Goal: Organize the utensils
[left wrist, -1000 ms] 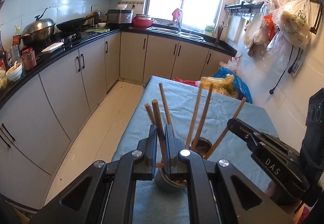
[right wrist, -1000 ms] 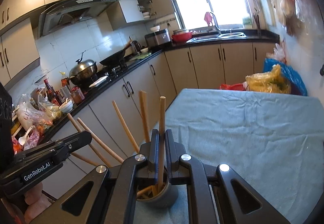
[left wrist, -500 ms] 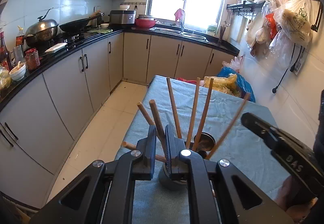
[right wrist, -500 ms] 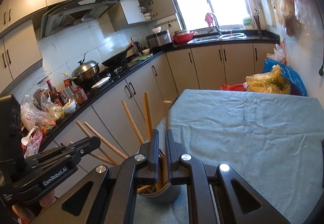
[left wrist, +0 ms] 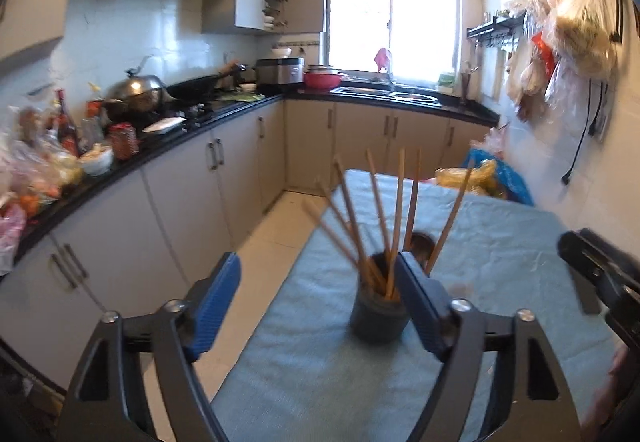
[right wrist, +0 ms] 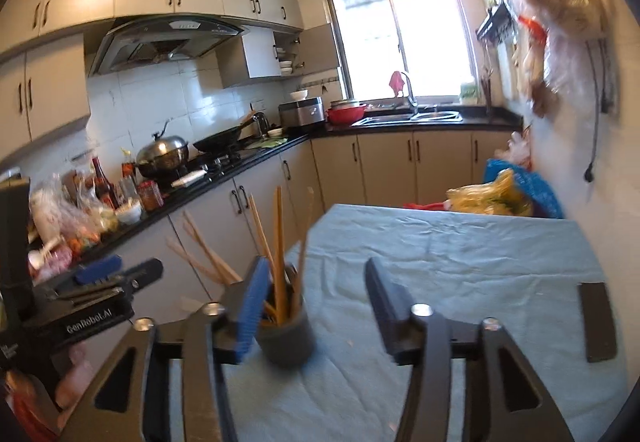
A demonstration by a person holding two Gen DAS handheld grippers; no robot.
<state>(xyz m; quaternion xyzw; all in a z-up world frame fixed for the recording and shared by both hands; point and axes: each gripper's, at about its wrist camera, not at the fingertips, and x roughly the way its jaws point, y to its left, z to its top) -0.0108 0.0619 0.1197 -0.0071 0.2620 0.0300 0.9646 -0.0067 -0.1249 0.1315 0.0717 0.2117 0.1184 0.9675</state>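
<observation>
A dark grey holder cup (left wrist: 378, 316) stands on the blue-cloth table (left wrist: 500, 262) with several wooden chopsticks (left wrist: 398, 210) fanned upright in it. My left gripper (left wrist: 320, 302) is open and empty, raised just in front of the cup. In the right wrist view the cup (right wrist: 286, 334) and chopsticks (right wrist: 278, 238) sit by my right gripper's left finger. My right gripper (right wrist: 314, 304) is open and empty. The left gripper's body (right wrist: 92, 294) shows at the left, and the right gripper's body (left wrist: 600, 278) at the left wrist view's right edge.
A dark flat block (right wrist: 598, 322) lies on the cloth at the right. Plastic bags (right wrist: 504, 198) sit at the table's far end. Kitchen cabinets and a cluttered black counter (left wrist: 120, 158) run along the left across a floor aisle. Bags hang on the right wall (left wrist: 572, 26).
Both grippers have opened, released their chopsticks into the cup, and pulled up and back. The chopsticks now stand free in the cup.
</observation>
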